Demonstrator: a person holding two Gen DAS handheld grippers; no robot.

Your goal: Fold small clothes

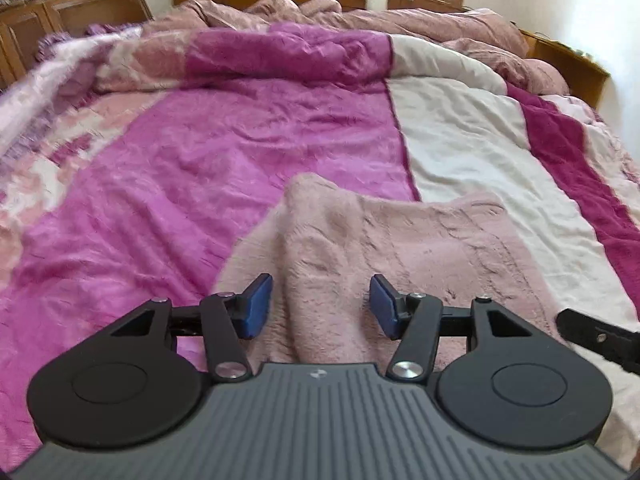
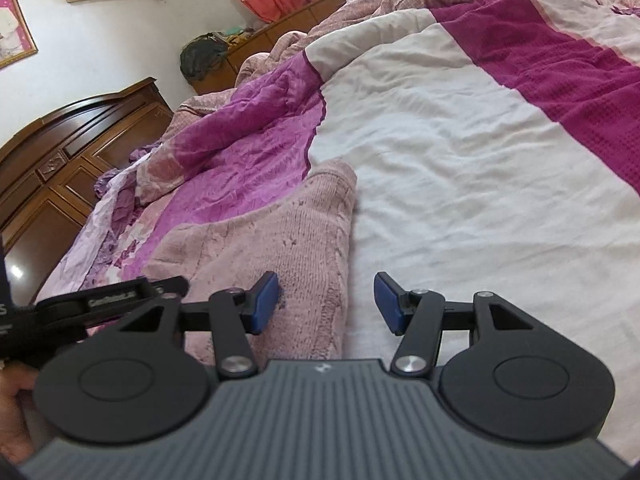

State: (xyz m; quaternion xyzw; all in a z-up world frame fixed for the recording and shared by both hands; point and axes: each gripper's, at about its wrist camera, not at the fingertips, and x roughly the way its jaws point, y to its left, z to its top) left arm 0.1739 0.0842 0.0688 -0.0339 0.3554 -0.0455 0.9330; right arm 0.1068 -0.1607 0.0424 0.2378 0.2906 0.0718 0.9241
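My left fingers stand wide apart, nothing between them, poised over a raised ridge of the pink sweater. My right fingers are wide too, empty, straddling the sweater's right edge: one blue pad over the knit, the other over the bedspread. The sweater lies rumpled near the bed's near edge, across the seam where the purple panel meets the white one. The two tools are close side by side. Beyond, a bunched quilt sits along the far edge. A wooden wardrobe stands off the left side.
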